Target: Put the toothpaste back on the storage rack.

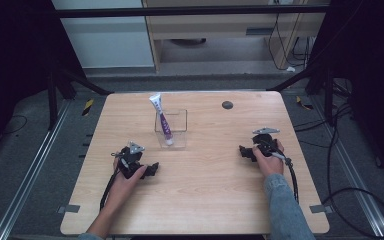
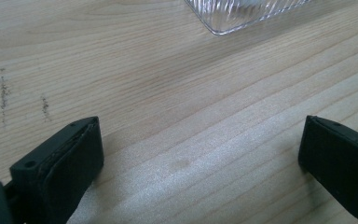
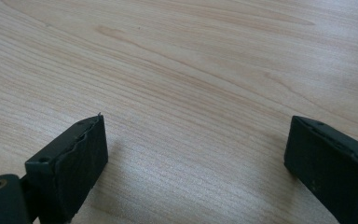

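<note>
Near the table's far middle: purple-and-white tube standing tilted in a clear square container, white flat end up and leaning toward the far left, cap end down at the container's front.

Just left-front of the container, left gripper resting on the wooden table, jaws spread wide with bare wood between them, a ribbed corner of the container ahead in the left gripper view. Well apart on the right side, right gripper pointing left toward the middle, jaws likewise wide and holding nothing, seen over plain wood grain. Small dark round disc set near the far edge, right of the container. Black cables trailing from both grippers toward the near edge.
</note>
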